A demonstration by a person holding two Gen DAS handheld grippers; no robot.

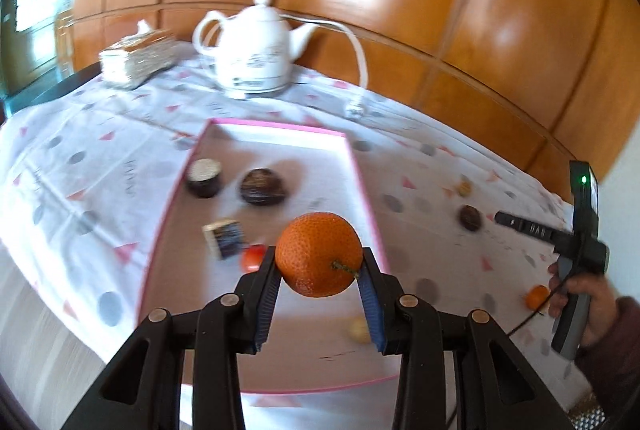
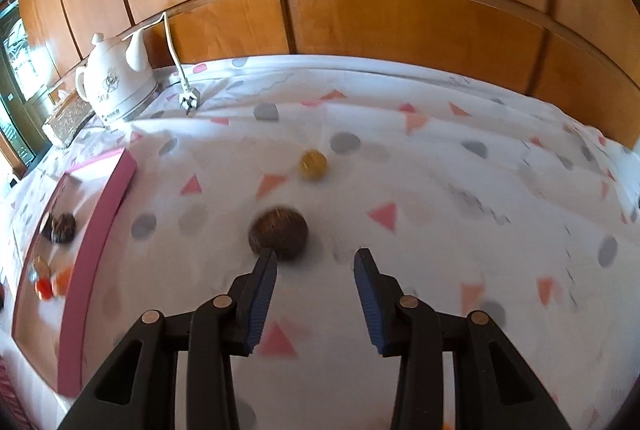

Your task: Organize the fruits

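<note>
Orange [image 1: 318, 260] clamped mid-air above pink tray [image 1: 362, 166]; brown fruit [image 2: 279, 233], yellow fruit [image 2: 313, 164] loose on cloth

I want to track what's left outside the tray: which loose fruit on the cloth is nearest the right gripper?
The dark brown round fruit, just past the right gripper's left finger. The small yellow fruit lies farther back on the cloth.

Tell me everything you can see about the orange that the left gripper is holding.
The orange is round, bright, with dimpled peel and a short greenish stem stub pointing right and toward the camera. It looks whole and firm. The left gripper clamps it between blue ribbed pads, one on each side, lifted above the pink-rimmed tray. Nothing else touches it.
</note>
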